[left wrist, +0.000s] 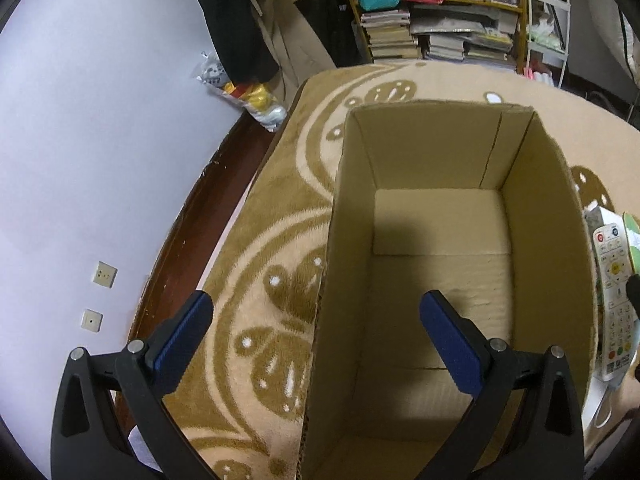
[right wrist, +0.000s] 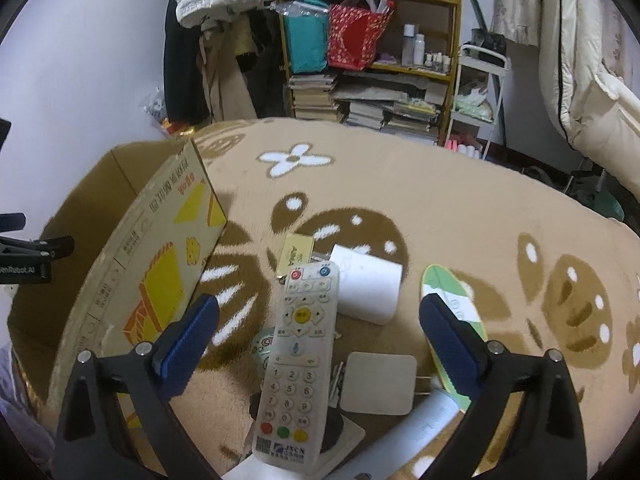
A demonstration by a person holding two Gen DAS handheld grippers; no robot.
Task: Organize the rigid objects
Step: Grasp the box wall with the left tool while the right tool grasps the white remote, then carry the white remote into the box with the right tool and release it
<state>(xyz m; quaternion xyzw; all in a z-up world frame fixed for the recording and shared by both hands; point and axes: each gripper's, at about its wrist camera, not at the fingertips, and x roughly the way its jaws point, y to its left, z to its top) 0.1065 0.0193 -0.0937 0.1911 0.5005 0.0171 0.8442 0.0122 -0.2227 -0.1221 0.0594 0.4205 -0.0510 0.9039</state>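
An open cardboard box (left wrist: 436, 224) stands on the patterned rug, with nothing inside it. My left gripper (left wrist: 316, 320) is open and straddles the box's left wall, one finger inside and one outside. In the right wrist view the same box (right wrist: 132, 264) is at the left. A white remote control (right wrist: 298, 364) lies on a pile of small items, between the fingers of my open right gripper (right wrist: 320, 328), which hovers above it. Beside it lie a white box (right wrist: 368, 288), a grey square pad (right wrist: 380, 382), a gold card (right wrist: 297, 254) and a green-white oval board (right wrist: 452, 308). The remote (left wrist: 614, 300) also shows right of the box.
The tan rug (right wrist: 440, 200) with brown flower shapes covers the floor. A bookshelf (right wrist: 372, 60) with stacked books, bags and bottles stands at the back. Clothes hang at the left, bedding (right wrist: 592, 72) at the right. A wall (left wrist: 80, 140) with sockets runs along the rug's left.
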